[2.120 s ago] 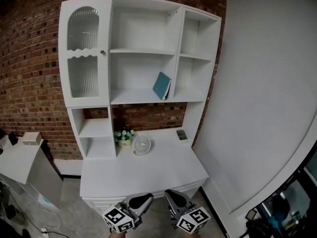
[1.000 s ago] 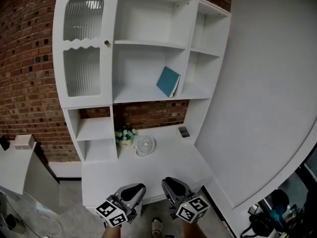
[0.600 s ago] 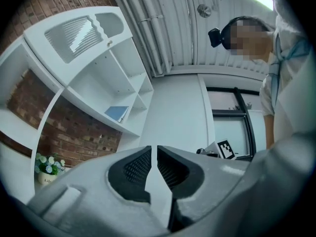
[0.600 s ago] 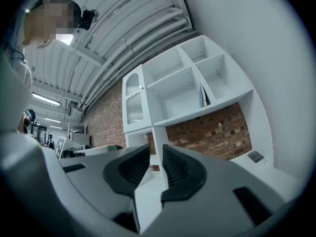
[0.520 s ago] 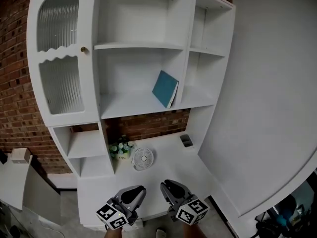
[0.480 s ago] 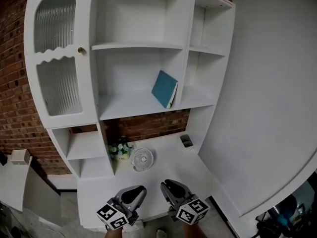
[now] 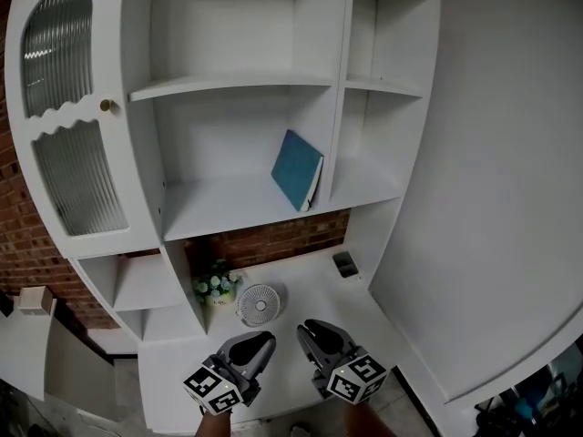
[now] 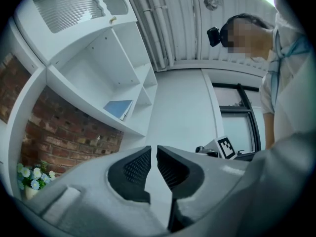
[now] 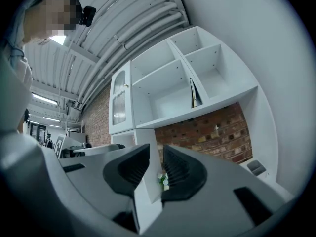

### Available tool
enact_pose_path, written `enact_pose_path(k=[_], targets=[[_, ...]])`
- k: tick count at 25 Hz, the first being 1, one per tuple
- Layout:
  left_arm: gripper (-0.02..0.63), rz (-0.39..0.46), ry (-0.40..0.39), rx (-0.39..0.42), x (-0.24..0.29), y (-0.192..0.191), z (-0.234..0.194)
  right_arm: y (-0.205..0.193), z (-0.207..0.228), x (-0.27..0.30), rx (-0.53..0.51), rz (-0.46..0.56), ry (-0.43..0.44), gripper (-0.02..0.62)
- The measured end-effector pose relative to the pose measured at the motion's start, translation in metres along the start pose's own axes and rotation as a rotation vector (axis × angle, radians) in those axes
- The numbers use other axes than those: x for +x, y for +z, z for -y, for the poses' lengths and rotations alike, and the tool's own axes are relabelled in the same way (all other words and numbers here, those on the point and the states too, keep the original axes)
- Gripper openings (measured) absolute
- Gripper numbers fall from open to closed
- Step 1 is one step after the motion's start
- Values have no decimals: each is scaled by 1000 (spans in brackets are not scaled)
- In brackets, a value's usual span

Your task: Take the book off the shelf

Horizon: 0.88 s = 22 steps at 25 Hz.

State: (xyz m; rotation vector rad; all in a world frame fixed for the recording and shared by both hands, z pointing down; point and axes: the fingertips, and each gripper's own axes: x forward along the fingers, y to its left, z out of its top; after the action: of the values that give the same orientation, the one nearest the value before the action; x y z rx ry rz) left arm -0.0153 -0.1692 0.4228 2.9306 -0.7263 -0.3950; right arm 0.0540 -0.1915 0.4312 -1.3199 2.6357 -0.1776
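The book (image 7: 297, 169) is leaning untouched at the shelf's (image 7: 219, 212) right end; left tongs (image 7: 263, 340) and right tongs (image 7: 307, 329) are hovering empty, narrowly parted, the right's jaws just opening.

White shelf unit (image 7: 228, 85) runs past the head view's top edge. Its ribbed glass door (image 7: 73, 176) obscures the inside. A small dark object (image 7: 344, 264) on the table (image 7: 301, 282) is too small to identify. Right gripper view shows the book (image 9: 193, 94) only edge-on.

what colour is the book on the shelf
Teal blue cover. The book shows best in the head view.
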Motion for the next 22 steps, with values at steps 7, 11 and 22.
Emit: enact_pose_path(k=[7, 11, 22], targets=[[25, -11, 9, 10, 29, 1, -19, 13, 30, 18, 2, 3, 7, 87], [25, -6, 16, 12, 46, -1, -28, 17, 47, 26, 8, 5, 13, 91], [25, 16, 18, 21, 76, 0, -51, 28, 72, 51, 10, 6, 29, 104]])
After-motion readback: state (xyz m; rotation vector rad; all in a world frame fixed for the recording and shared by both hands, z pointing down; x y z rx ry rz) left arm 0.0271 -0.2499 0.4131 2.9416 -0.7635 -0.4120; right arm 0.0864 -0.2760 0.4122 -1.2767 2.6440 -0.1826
